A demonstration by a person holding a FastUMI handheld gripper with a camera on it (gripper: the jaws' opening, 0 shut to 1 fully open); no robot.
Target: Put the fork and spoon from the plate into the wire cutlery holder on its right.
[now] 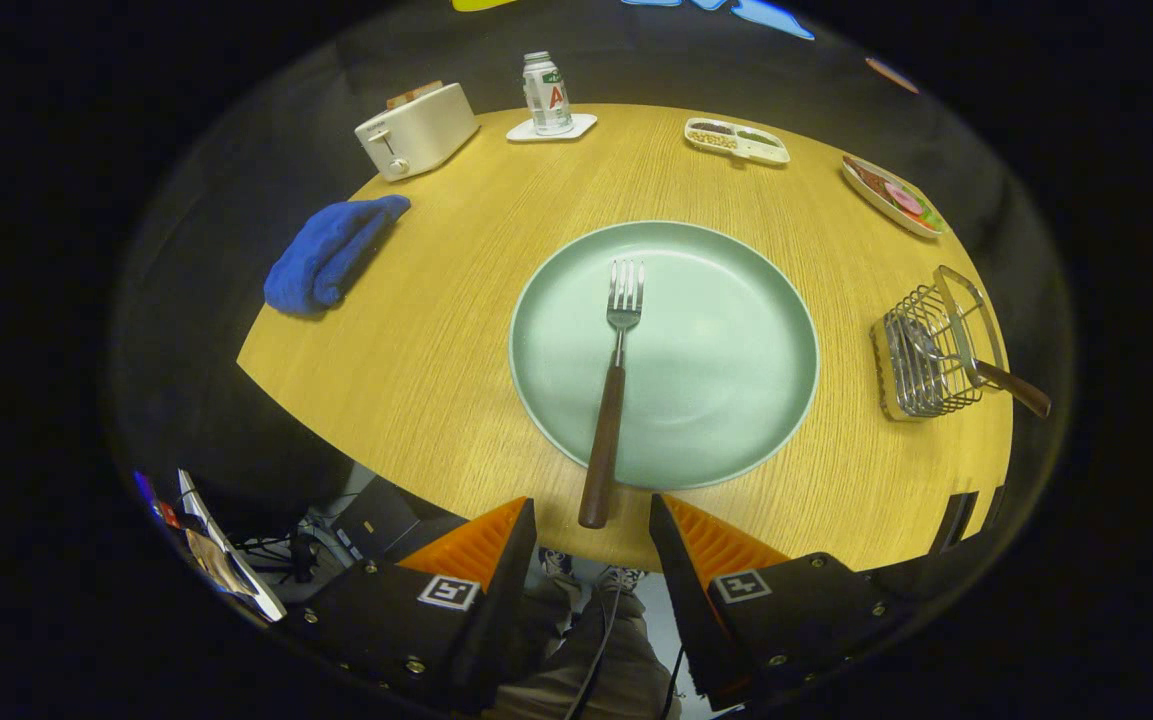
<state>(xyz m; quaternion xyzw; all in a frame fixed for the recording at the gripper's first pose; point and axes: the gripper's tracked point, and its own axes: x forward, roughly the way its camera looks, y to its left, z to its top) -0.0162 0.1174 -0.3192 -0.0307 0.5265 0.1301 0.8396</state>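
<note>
Where the jaws gape wide, a wood-handled silver fork on the pale green plate.

Claw-mounted fisheye, raised above the near tabletop edge.
The whole round tabletop is overlooked, facing forward and downward.

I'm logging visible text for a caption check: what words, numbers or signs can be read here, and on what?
Bottle on the white coaster: printed label, too small and blurred to read.
Gripper, open, the fork handle's end between its fingers: a square coded marker on each, no words.
Toaster, plate, wire cutlery holder: no text.
</note>
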